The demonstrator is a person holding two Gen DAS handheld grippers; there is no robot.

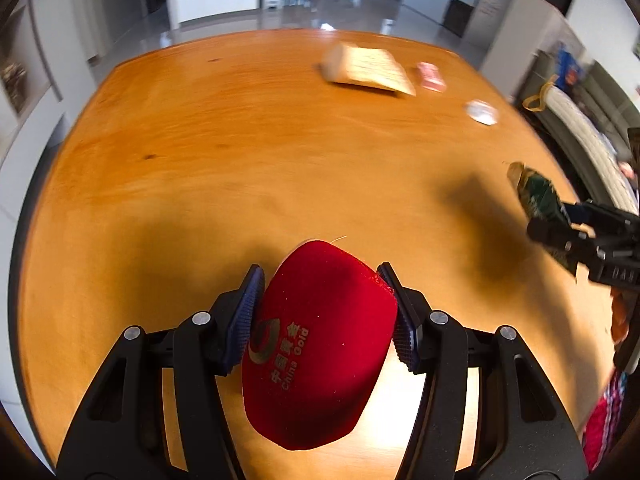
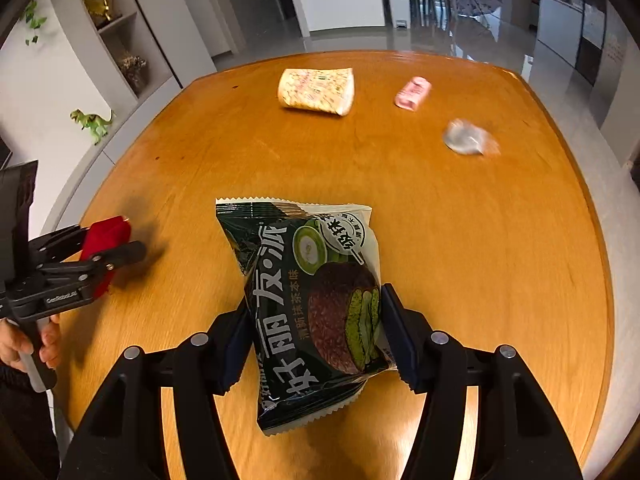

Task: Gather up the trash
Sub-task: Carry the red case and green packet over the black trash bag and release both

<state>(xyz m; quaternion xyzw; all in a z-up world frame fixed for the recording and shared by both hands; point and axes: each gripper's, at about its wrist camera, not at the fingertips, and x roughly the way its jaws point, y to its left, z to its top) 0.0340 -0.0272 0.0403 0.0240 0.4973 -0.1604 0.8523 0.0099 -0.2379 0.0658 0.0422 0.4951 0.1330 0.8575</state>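
My left gripper (image 1: 322,312) is shut on a red velvet box (image 1: 316,344) marked "China Gold", held above the wooden table (image 1: 200,160). My right gripper (image 2: 316,332) is shut on a dark green snack packet (image 2: 316,300), also held over the table. In the right wrist view the left gripper (image 2: 116,252) with the red box (image 2: 106,234) shows at the left. In the left wrist view the right gripper (image 1: 560,232) with the green packet (image 1: 536,196) shows at the right. A beige packet (image 2: 316,90), a pink wrapper (image 2: 412,94) and a grey crumpled wrapper (image 2: 466,138) lie at the table's far side.
The far pieces also show in the left wrist view: the beige packet (image 1: 368,68), the pink wrapper (image 1: 430,76), the grey wrapper (image 1: 482,112). A shelf unit (image 2: 116,32) and a toy dinosaur (image 2: 94,122) stand left of the table. A sofa (image 1: 588,152) is on the right.
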